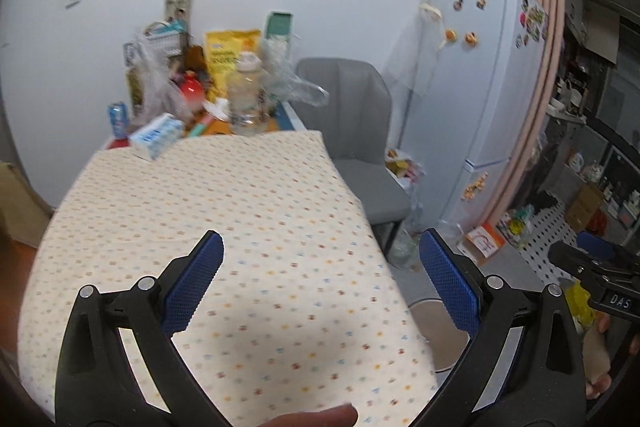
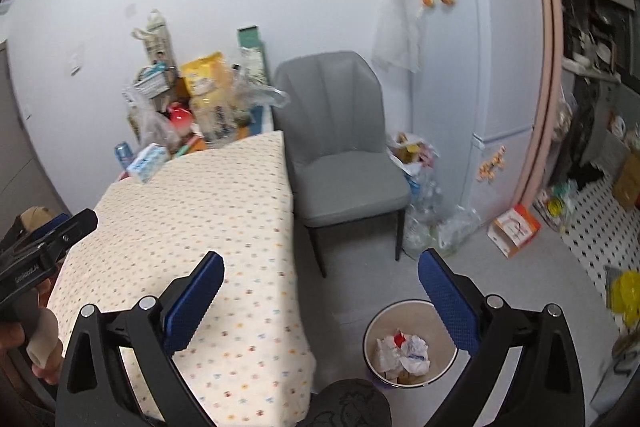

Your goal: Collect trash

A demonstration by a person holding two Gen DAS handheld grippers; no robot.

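A round white trash bin (image 2: 410, 343) stands on the floor right of the table and holds crumpled paper trash (image 2: 402, 349). Its rim also shows in the left wrist view (image 1: 438, 335). My left gripper (image 1: 320, 279) is open and empty above the table's dotted cloth (image 1: 224, 211). My right gripper (image 2: 320, 291) is open and empty, above the table's right edge and the bin. The right gripper shows at the right edge of the left wrist view (image 1: 592, 263); the left gripper shows at the left edge of the right wrist view (image 2: 48, 243).
A clutter of bags, bottles, a blue can (image 1: 118, 119) and a tissue pack (image 1: 156, 135) fills the table's far end. A grey chair (image 2: 344, 155) stands right of the table, then a white fridge (image 2: 484, 67). Bags and boxes lie on the floor (image 2: 516, 231).
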